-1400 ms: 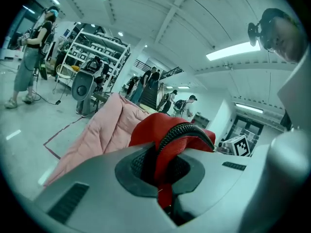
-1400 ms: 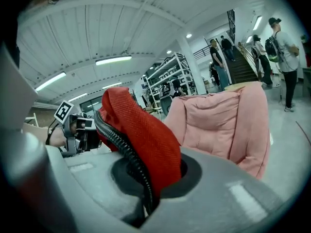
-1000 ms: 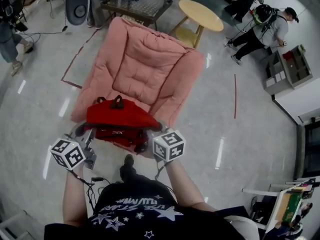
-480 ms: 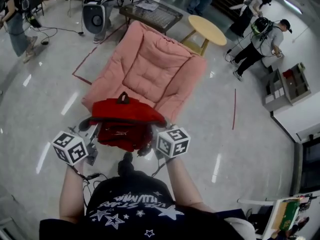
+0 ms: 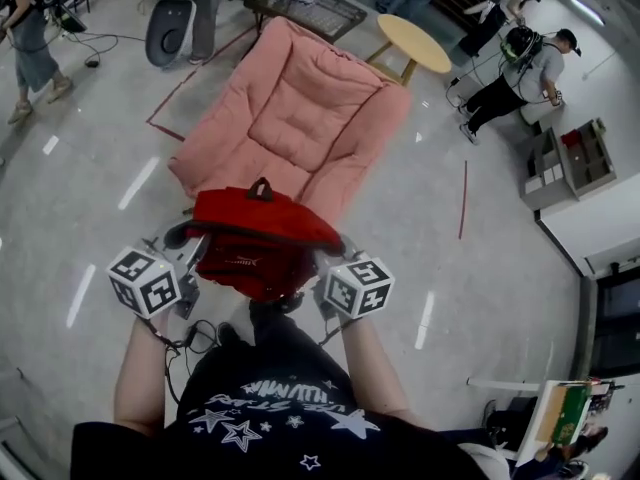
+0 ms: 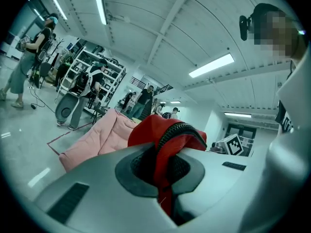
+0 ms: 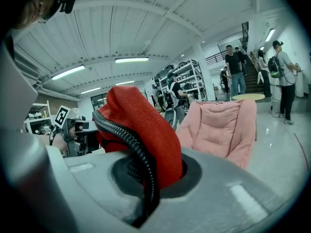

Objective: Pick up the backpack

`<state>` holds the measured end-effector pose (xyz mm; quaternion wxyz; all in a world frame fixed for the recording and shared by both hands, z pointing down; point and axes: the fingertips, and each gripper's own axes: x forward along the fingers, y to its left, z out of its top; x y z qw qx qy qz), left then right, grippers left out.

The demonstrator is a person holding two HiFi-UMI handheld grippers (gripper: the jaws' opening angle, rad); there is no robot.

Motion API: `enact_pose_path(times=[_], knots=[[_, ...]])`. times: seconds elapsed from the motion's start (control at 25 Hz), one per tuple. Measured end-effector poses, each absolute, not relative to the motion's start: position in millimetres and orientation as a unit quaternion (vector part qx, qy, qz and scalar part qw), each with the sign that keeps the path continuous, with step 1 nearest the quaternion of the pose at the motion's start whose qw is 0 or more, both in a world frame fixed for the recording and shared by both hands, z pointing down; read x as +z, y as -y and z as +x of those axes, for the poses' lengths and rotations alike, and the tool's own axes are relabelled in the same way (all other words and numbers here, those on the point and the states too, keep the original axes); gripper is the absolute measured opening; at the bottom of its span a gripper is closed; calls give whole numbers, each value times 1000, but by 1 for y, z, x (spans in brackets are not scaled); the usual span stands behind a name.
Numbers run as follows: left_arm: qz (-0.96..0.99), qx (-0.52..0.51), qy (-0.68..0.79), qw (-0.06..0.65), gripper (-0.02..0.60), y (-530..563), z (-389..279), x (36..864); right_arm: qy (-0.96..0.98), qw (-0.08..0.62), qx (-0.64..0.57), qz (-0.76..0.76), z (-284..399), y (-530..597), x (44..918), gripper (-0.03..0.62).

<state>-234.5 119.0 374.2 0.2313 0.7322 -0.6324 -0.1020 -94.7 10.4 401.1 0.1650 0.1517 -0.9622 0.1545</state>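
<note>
Near chair, backpack crosswise, handle away

The big pink chair stands in the way just past the backpack. The floor on both sides is open.

Red mesh backpack with black zipper and top loop, aloft just before the pink chair.
</note>
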Motion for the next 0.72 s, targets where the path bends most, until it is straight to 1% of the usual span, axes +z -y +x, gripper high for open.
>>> enact_pose_path(times=[0.16,0.36,0.56,0.72], knots=[[735,-109,628,232,11,-115,-231,381,961,175,147,153,-90,-9,407,8],[730,-99,635,234,11,-81,-261,386,961,178,150,147,-120,26,411,8],[714,-97,657,221,11,-84,-232,371,967,164,153,116,-97,30,401,8],[697,-100,676,216,11,-92,-244,364,971,159,150,93,-114,28,396,8]])
